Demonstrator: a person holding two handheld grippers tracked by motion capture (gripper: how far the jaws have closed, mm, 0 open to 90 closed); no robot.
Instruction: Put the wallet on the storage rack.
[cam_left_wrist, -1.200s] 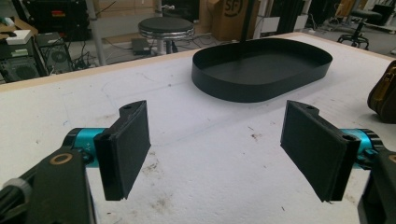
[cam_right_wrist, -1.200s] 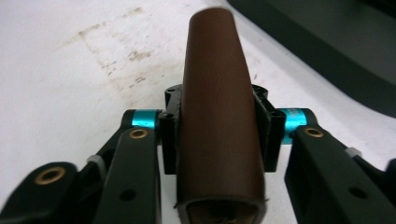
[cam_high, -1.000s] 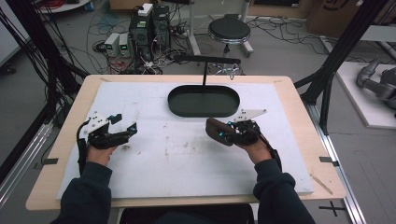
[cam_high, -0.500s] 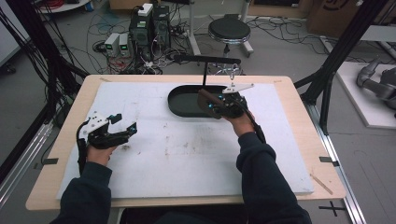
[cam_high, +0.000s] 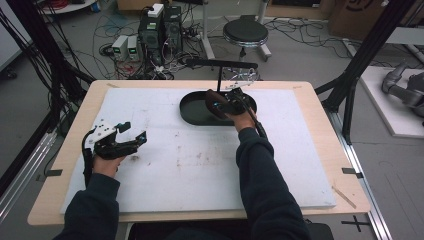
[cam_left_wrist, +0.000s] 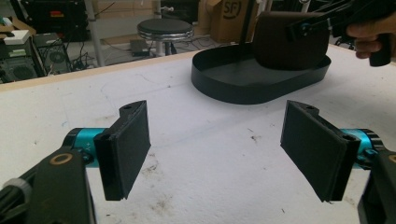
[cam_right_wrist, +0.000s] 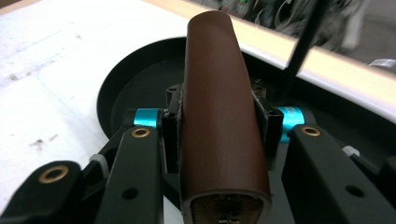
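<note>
Carrying step, apparently: brown case (cam_right_wrist: 224, 116) pinched between right gripper (cam_high: 227, 102) jaws, poised over black oval tray (cam_high: 192, 114) just beneath; lowering, then releasing, likely next; left gripper (cam_left_wrist: 217, 149) spread, empty.

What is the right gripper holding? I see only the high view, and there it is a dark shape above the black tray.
Observer: The right gripper is shut on a brown case with a rounded top edge; its jaws press on the two flat sides.
Operator: Is the case already resting in the tray?
Observer: I cannot tell contact. In the left gripper view the brown case stands upright, its lower part behind the near wall of the black tray.
Operator: And the left gripper?
Observer: The left gripper is open with nothing between its pads, over the white table surface.
</note>
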